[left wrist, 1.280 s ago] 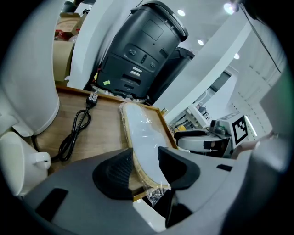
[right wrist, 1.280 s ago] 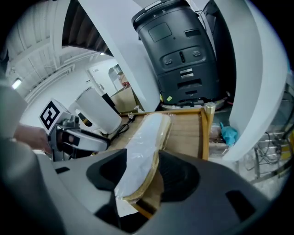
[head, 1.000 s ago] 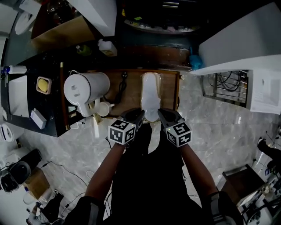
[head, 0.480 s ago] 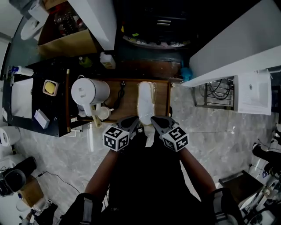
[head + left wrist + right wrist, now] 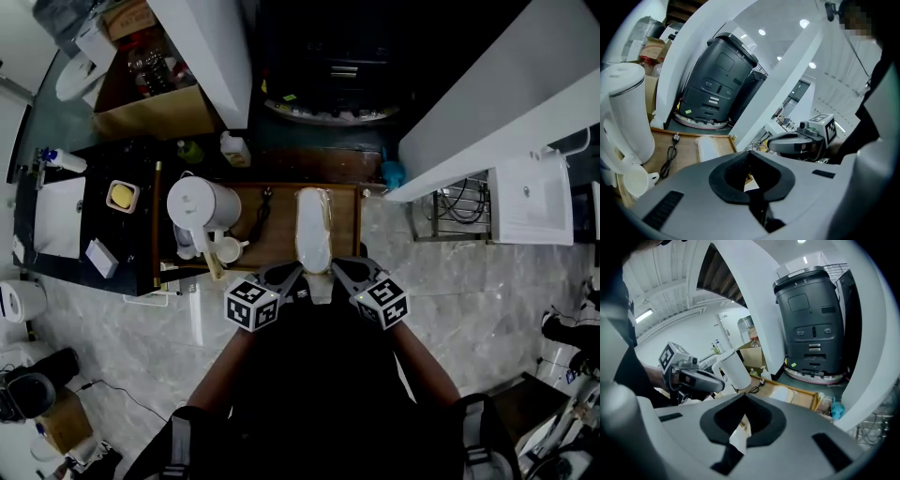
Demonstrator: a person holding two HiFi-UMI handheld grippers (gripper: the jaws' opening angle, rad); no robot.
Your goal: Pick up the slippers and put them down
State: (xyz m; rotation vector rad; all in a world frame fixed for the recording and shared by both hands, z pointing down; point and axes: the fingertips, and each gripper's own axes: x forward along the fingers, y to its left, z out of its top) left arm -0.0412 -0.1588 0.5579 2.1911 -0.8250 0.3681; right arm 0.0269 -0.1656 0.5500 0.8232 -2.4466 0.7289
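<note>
Both grippers are up off the floor, side by side in front of the person's dark clothing, just short of the near edge of the wooden tray [image 5: 352, 220]. The left gripper [image 5: 289, 275] has its jaws pressed fully together; its own view shows only a sliver of white through the dark pad opening, and I can't tell whether anything is pinched there. The right gripper [image 5: 339, 270] is clamped tight too, and here a thin white flap [image 5: 738, 436] sticks out right where the jaws meet, so it has that nipped. From the head view the same white flap sits between the two gripper tips, and it looks like slipper material. One white slipper [image 5: 314, 225] lies flat on the tray, lengthwise, toe pointing away from the person, towards the tray's right half. Left of it on the same tray, a black power cable [image 5: 261, 202], then a tall white kettle [image 5: 202, 206] with a small white cup [image 5: 225, 248] just beside it. Beyond the tray stands a dark grey machine [image 5: 719, 79], and pale marble floor [image 5: 450, 291] spreads out to the right
</note>
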